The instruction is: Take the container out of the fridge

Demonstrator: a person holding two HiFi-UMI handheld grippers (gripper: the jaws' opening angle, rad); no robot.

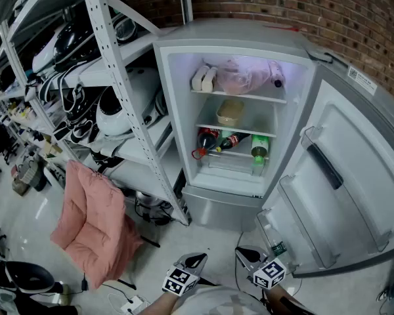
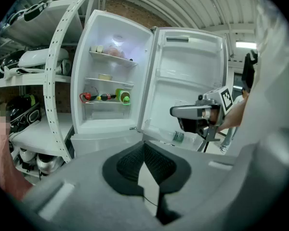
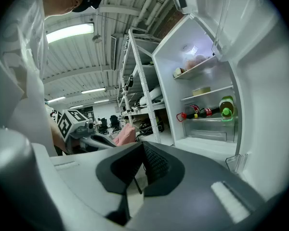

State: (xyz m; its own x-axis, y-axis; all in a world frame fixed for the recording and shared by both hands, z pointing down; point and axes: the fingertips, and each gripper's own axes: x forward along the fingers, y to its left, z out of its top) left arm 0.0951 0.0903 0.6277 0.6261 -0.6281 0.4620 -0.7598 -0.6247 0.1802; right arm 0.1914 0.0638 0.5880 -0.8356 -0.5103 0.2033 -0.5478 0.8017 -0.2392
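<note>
The fridge point(image 1: 175, 104) stands open, its door point(image 1: 354, 169) swung to the right. A tan lidded container point(image 1: 230, 112) sits on the middle shelf; it also shows in the left gripper view point(image 2: 105, 76) and the right gripper view point(image 3: 201, 91). Both grippers hang low at the bottom of the head view, well short of the fridge. My left gripper point(image 1: 196, 261) point(image 2: 144, 148) is shut and holds nothing. The right gripper point(image 1: 249, 253) point(image 3: 143, 146) is shut and empty too.
Bottles point(image 1: 217, 141) lie on the lower shelf beside an upright green bottle point(image 1: 260, 151). A bagged item point(image 1: 240, 77) fills the top shelf. A metal rack point(image 1: 118, 77) with helmets stands left of the fridge, with a pink cushion point(image 1: 92, 215) leaning below it.
</note>
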